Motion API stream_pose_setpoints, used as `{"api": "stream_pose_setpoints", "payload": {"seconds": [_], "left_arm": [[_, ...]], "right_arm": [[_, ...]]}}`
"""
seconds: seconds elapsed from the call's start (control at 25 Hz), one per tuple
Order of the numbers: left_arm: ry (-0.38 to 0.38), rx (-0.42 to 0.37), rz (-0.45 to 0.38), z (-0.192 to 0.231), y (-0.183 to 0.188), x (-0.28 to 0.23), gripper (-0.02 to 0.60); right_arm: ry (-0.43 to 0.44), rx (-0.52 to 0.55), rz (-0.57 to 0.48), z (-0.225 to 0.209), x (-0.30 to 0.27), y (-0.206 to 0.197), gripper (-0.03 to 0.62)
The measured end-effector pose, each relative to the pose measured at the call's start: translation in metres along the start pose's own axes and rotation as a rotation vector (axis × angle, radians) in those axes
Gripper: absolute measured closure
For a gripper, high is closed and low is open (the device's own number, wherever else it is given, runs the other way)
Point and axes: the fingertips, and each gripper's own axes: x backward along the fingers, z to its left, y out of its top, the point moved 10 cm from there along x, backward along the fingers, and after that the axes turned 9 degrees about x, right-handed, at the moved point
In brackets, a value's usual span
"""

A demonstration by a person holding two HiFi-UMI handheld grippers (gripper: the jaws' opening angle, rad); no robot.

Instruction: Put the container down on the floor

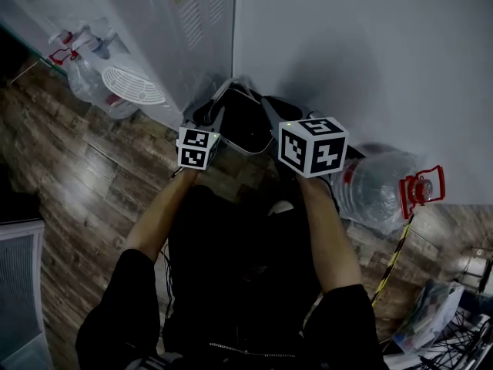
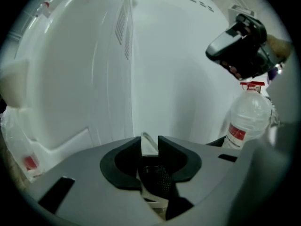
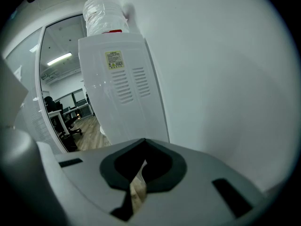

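Head view, container (image 1: 377, 191): seen on the floor (image 1: 85, 176), close beside the white wall (image 1: 370, 45).
Left gripper view, left gripper (image 2: 149, 143): jaws parted a little, nothing held; container seen upright at right, red cap on top.
Right gripper view, right gripper (image 3: 144, 143): jaws brought together, nothing held; water dispenser (image 3: 120, 93) faced.

No legible text: dispenser label (image 3: 114, 60), bottle label (image 2: 236, 132) unreadable.
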Motion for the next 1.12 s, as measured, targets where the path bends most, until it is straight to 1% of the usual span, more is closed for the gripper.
{"api": "stream_pose_setpoints", "payload": {"seconds": [0.12, 0.2, 0.24, 0.32, 0.4, 0.52, 0.6, 0.72, 0.8, 0.92, 1.04, 1.12], "left_arm": [[-0.008, 0.004, -0.03, -0.011, 0.019, 0.015, 0.482], [-0.017, 0.017, -0.026, -0.017, 0.037, 0.028, 0.514], [-0.024, 0.028, -0.02, -0.022, 0.047, 0.035, 0.526], [-0.032, 0.057, -0.001, -0.031, 0.069, 0.053, 0.538], [-0.035, 0.075, 0.019, -0.038, 0.096, 0.075, 0.555], [-0.051, 0.076, 0.054, -0.054, 0.14, 0.107, 0.566], [-0.049, 0.077, 0.073, -0.064, 0.176, 0.126, 0.566], [-0.055, 0.075, 0.079, -0.076, 0.234, 0.154, 0.568], [-0.075, 0.063, 0.08, -0.086, 0.273, 0.173, 0.568], [-0.103, 0.046, 0.077, -0.103, 0.328, 0.204, 0.566], [-0.102, 0.014, 0.066, -0.121, 0.375, 0.239, 0.568], [-0.097, 0.001, 0.066, -0.131, 0.398, 0.26, 0.568]], "right_arm": [[0.003, -0.025, -0.031, -0.001, 0.002, -0.002, 0.584], [-0.049, -0.021, -0.06, -0.001, 0.007, 0.001, 0.584], [-0.074, -0.035, -0.07, 0.001, 0.014, 0.005, 0.585], [-0.088, -0.095, -0.074, 0.009, 0.031, 0.021, 0.585], [-0.089, -0.101, -0.049, 0.023, 0.049, 0.042, 0.585], [-0.125, -0.022, -0.012, 0.042, 0.083, 0.076, 0.585], [-0.148, 0.024, -0.016, 0.054, 0.107, 0.104, 0.585], [-0.18, 0.063, -0.019, 0.072, 0.141, 0.151, 0.585], [-0.199, 0.063, -0.015, 0.082, 0.163, 0.182, 0.585], [-0.213, 0.032, -0.022, 0.098, 0.202, 0.23, 0.585], [-0.239, 0.039, -0.022, 0.118, 0.238, 0.27, 0.585], [-0.253, 0.023, -0.032, 0.13, 0.258, 0.29, 0.585]]}}
